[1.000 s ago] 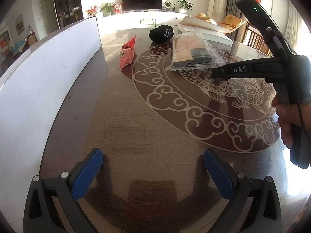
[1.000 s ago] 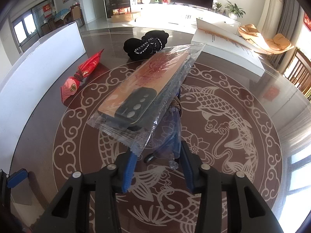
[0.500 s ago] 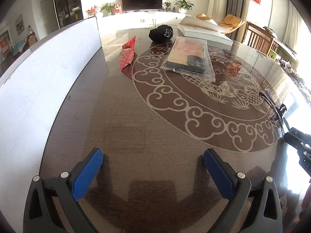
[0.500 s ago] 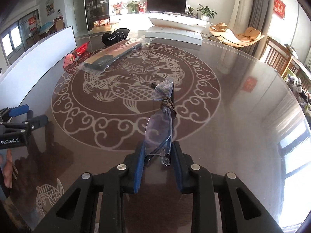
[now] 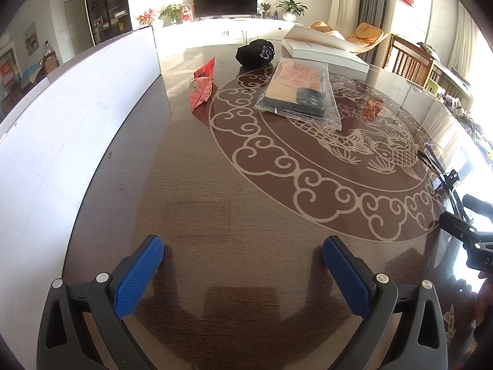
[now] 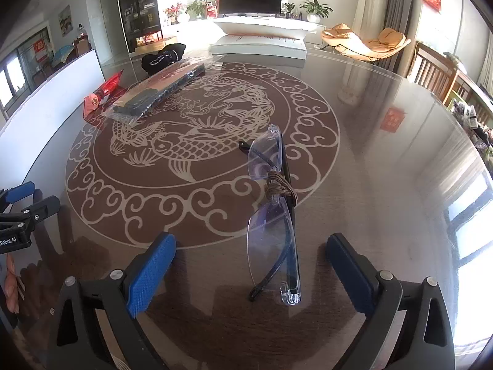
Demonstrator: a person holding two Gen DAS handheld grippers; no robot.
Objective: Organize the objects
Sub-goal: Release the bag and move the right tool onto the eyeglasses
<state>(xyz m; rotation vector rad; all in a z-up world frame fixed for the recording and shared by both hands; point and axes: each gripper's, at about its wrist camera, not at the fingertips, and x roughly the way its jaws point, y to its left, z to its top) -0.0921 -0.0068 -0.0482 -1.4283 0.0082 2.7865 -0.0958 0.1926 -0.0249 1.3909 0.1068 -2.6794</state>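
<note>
Clear-lensed glasses (image 6: 272,212) lie on the glossy counter (image 6: 385,185).
Right tool (image 6: 251,273) spread wide around them, touching nothing; left tool (image 5: 243,276) also spread, over bare wood.

Glossy glass-topped table (image 6: 385,185) — clear plastic glasses (image 6: 271,215), crinkly transparent packet (image 5: 299,92), matt white board (image 5: 61,123).
</note>
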